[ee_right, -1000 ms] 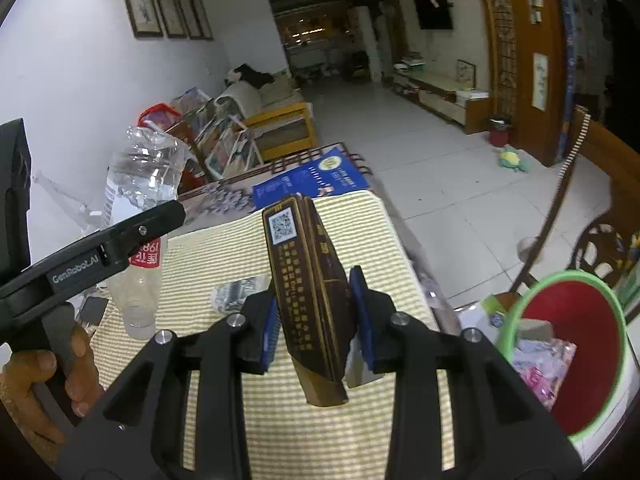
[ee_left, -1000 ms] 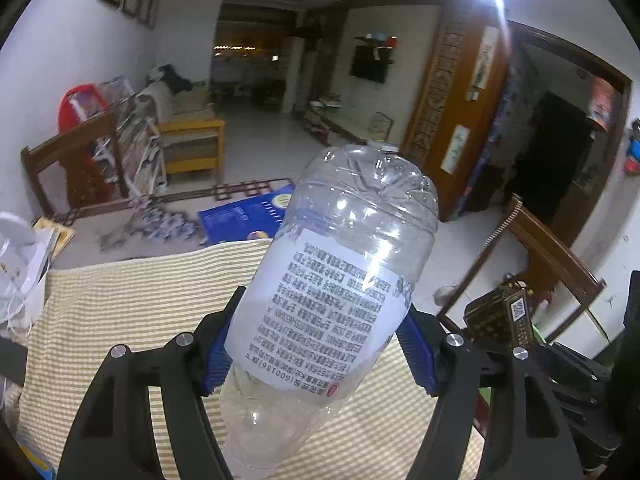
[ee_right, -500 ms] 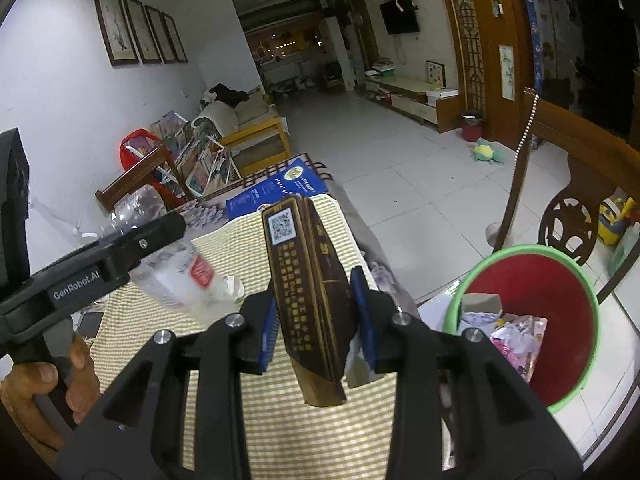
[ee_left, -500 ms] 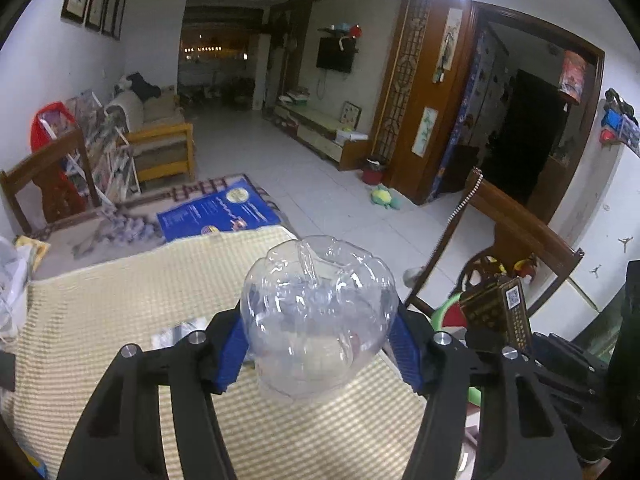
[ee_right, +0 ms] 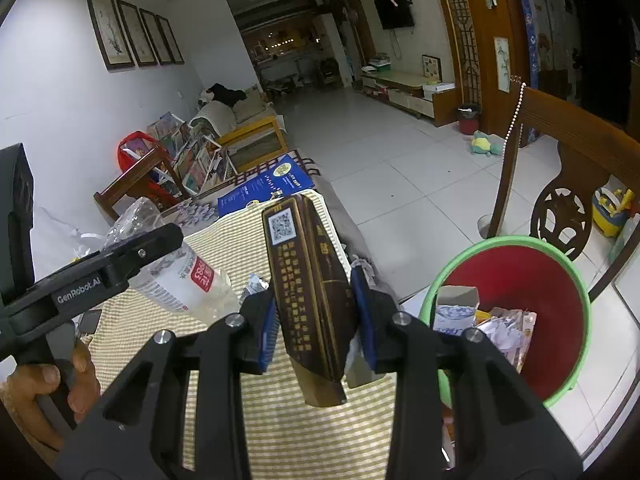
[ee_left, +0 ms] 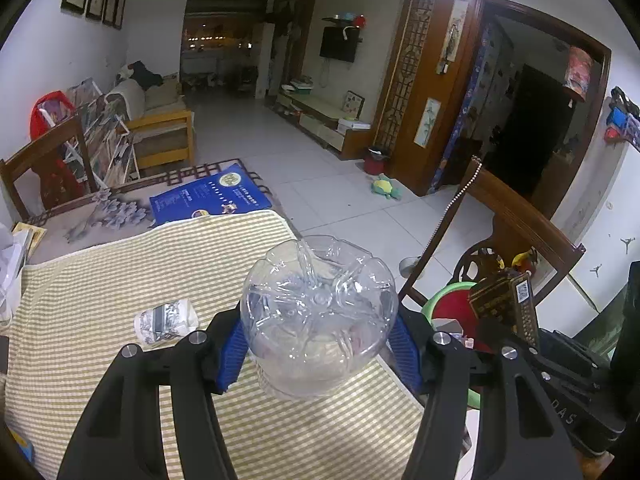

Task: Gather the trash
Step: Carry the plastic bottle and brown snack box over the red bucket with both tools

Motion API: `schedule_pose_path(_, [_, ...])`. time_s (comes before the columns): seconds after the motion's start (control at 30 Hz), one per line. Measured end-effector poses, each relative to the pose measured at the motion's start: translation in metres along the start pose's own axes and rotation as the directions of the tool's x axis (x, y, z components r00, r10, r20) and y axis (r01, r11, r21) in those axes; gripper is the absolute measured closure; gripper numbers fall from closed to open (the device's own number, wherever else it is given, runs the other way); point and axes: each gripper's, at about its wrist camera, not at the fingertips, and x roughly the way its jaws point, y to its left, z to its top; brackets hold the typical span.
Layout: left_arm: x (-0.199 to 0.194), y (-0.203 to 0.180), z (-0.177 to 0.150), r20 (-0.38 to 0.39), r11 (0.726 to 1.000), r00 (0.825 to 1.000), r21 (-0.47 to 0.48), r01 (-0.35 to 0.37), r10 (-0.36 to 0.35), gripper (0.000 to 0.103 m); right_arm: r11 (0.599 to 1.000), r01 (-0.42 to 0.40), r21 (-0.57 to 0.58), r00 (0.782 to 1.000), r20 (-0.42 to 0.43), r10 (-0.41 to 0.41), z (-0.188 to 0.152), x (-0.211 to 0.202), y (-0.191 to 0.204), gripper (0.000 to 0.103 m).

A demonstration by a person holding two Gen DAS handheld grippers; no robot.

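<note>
Pointing bottle (ee_left: 319, 320) base-first, axis forward

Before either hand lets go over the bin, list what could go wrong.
1. The clear plastic bottle in the left tongs hangs over the striped tablecloth, not the green-rimmed red bin; released here, it would likely land on the table.
2. The dark brown box in the right tongs is also short of the bin.
3. The crumpled wrapper could be forgotten.
</note>
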Motion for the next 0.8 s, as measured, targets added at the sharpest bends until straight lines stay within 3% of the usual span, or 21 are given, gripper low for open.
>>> schedule_pose_path(0.43, [0.019, -0.068, 0.004, -0.012, 0.993, 0.996, 0.078, 0.087, -0.086, 0.045, 0.995, 0.072, 0.071, 0.997, 0.021, -0.073, -0.004, -0.024, -0.060, 0.070])
schedule_pose_path(0.8, [0.049, -0.125, 0.001, -0.066, 0.975, 0.983, 0.135, 0.176, -0.169, 0.045, 0.975, 0.161, 0.151, 0.986, 0.025, -0.167, -0.010, -0.045, -0.120, 0.070])
